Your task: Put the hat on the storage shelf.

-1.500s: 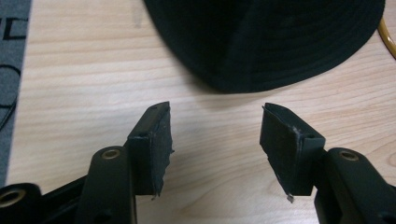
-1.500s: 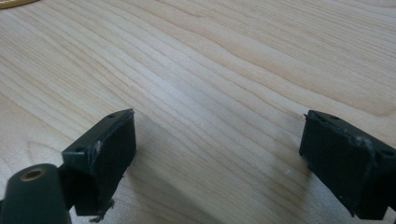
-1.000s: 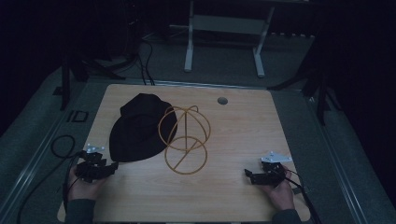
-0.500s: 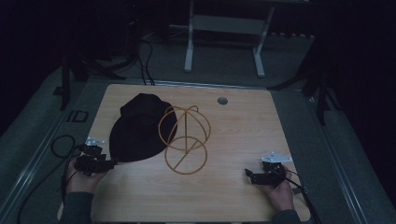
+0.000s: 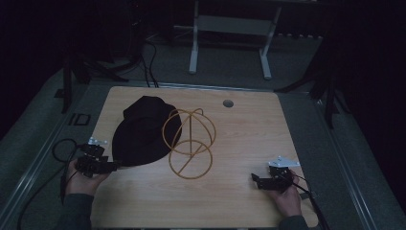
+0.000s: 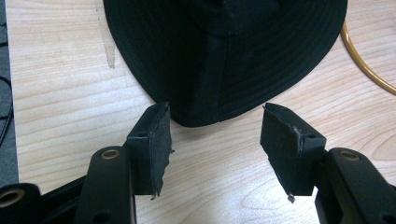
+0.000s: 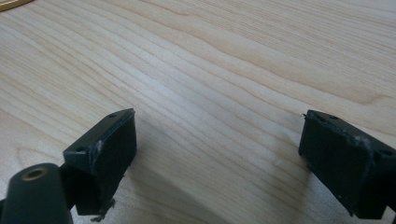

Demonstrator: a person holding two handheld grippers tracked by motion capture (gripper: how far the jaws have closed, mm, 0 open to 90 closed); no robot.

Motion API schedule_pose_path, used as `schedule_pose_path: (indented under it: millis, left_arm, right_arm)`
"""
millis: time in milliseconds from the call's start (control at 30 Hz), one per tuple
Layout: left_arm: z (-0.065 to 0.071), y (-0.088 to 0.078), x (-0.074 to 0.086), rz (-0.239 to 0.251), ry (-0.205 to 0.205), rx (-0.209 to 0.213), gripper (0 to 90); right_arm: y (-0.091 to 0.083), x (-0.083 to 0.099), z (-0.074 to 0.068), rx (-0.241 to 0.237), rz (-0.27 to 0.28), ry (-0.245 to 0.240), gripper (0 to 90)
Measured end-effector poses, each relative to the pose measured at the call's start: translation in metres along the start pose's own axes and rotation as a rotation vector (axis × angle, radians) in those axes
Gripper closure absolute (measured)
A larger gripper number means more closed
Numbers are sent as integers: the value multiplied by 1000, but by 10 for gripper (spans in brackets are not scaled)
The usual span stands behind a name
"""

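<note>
Black brimmed hat (image 5: 141, 132) lies flat on the left half of a light wooden table (image 5: 249, 129), its right edge tucked against and partly behind a gold wire stand (image 5: 189, 142) made of hoops and straight rods near the table's middle. At the hat's near edge, the left gripper (image 5: 114, 166) sits low over the wood, held in the person's left hand (image 5: 81, 178), which comes in from the bottom left with the sleeve behind it and a cable looping off toward the table's edge. In the left gripper view, its jaws stand apart with nothing between them, and the curved hat brim (image 6: 205, 93) reaches just to the gap between the pads (image 6: 156, 140) without touching either one. A thin arc of the gold wire crosses that view's upper right corner.

Well apart, at the table's near right, the right gripper (image 5: 256, 180) rests low in the person's right hand (image 5: 286, 195), pointing left toward the middle. The right gripper view shows its jaws spread wide over bare wood grain, holding nothing. A small round grommet (image 5: 228, 103) sits in the tabletop near the far edge.
</note>
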State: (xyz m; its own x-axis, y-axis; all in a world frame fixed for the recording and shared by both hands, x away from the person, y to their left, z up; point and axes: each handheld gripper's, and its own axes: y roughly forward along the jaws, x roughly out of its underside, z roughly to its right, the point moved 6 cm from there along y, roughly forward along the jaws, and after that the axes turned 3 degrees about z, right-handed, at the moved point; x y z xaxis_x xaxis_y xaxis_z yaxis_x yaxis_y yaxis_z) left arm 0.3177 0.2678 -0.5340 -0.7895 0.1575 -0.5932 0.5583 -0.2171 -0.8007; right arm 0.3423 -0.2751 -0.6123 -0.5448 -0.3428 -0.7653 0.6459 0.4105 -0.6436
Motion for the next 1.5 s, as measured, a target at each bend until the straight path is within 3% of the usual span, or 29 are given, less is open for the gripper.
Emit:
schedule_pose_path:
  millis: [267, 667, 800, 1267, 1500]
  left_arm:
    - [4, -2, -10, -34, 3, 23, 471]
    - [12, -4, -29, -63, 75, 14, 467]
    - [14, -4, -32, -75, 79, 13, 471]
    - [9, 0, -46, -132, 68, 16, 462]
    - [3, 5, -54, -184, 91, 17, 476]
  right_arm:
    - [0, 0, 0, 0, 0, 1, 111]
    - [0, 0, 0, 0, 0, 0, 111]
    - [0, 0, 0, 0, 0, 1, 111]
    - [0, 0, 0, 0, 0, 1, 111]
    - [0, 0, 0, 0, 0, 1, 111]
